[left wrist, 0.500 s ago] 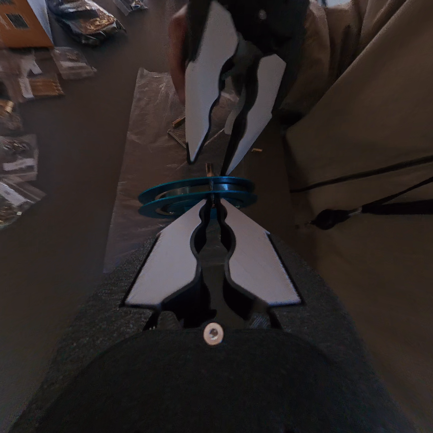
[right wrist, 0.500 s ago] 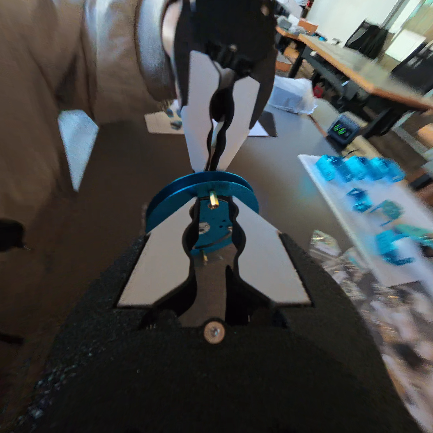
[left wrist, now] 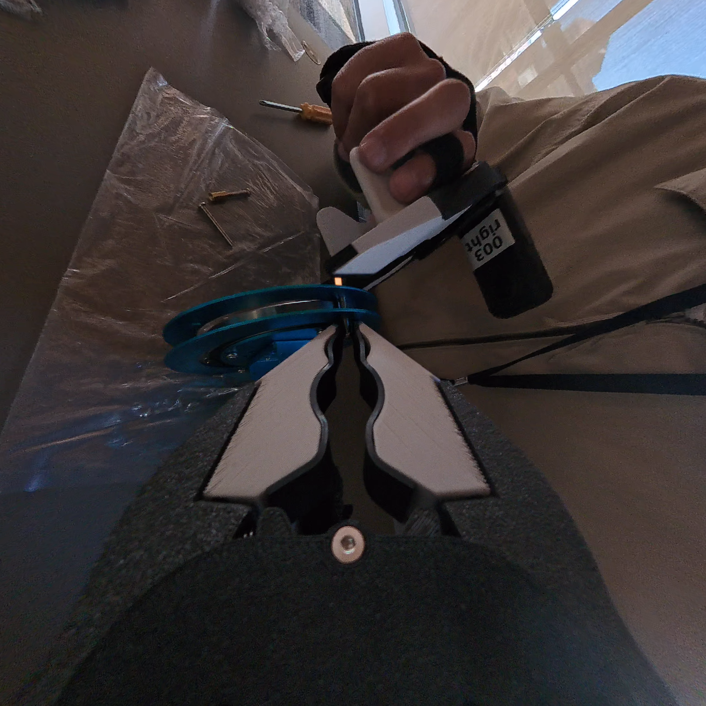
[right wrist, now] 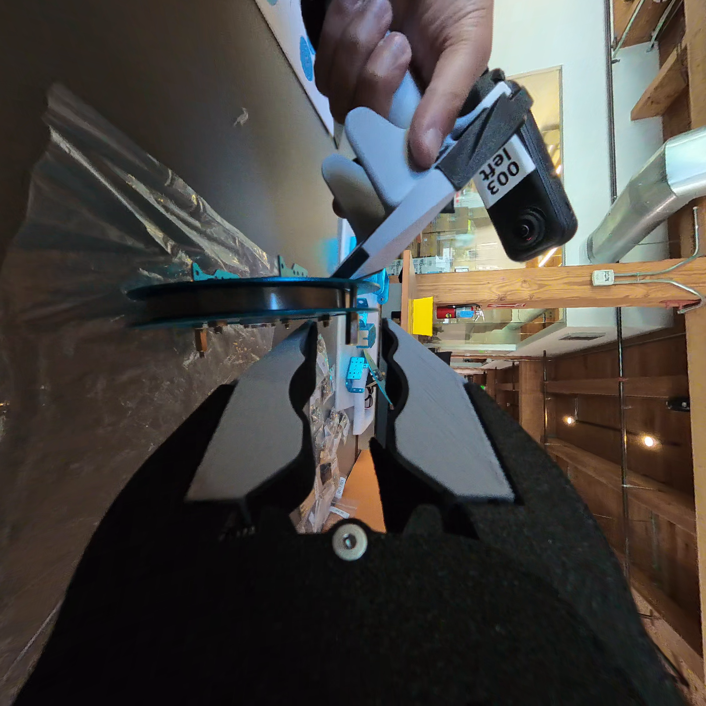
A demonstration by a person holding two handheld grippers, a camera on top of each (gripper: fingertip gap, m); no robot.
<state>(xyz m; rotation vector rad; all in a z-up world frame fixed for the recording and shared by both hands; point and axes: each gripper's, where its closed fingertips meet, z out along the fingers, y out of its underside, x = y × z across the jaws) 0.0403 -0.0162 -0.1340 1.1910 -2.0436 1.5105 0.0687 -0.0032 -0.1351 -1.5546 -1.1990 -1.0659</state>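
- The left gripper point(left wrist: 345, 329) is nearly closed, its tips pinching the rim of a blue double-disc wheel point(left wrist: 267, 324).
- The right gripper point(right wrist: 349, 328) is parted, the wheel's edge between its tips without visible contact.
- Beneath the wheel, clear plastic sheet point(left wrist: 164, 214) covers the bench point(left wrist: 57, 114).
- Beyond the wheel lies a screwdriver point(left wrist: 301, 110).

The right gripper point(right wrist: 349, 324) stood with its jaws apart, a small post under the rim of the blue two-disc wheel point(right wrist: 237, 300) between its tips. The left gripper point(right wrist: 345, 276), gripped by a hand point(right wrist: 401, 57), met the rim from above. Crinkled clear plastic sheet point(right wrist: 114, 214) lay behind.
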